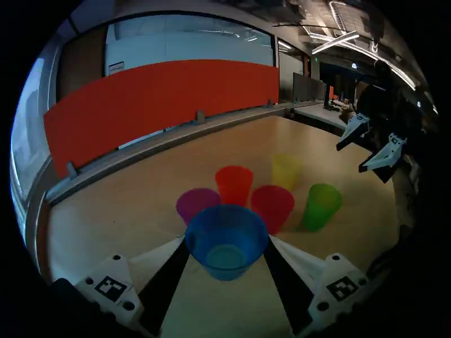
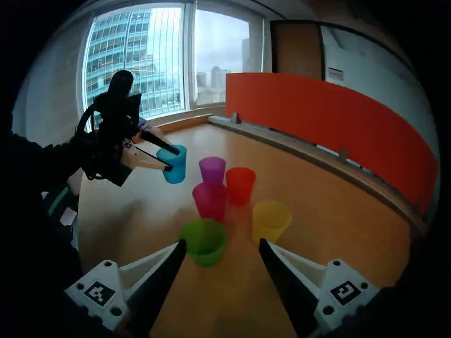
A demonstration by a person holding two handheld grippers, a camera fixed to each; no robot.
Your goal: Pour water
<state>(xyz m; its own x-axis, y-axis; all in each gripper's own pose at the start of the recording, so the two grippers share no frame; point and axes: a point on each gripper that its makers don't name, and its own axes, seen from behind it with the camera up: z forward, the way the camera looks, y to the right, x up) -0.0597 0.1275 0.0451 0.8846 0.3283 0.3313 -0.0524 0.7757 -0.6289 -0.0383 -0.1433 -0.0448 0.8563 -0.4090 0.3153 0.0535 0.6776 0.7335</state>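
Note:
My left gripper is shut on a blue cup, held upright above the wooden table. Beyond it stands a cluster of cups: purple, orange, red, yellow and green. In the right gripper view the left gripper holds the blue cup just left of the purple cup. My right gripper is open and low over the table, with the green cup just ahead of its tips. The right gripper also appears far right, open.
An orange partition runs along the table's far edge behind a grey rail. Large windows stand behind the person's dark sleeve. Bare tabletop lies to the right of the yellow cup.

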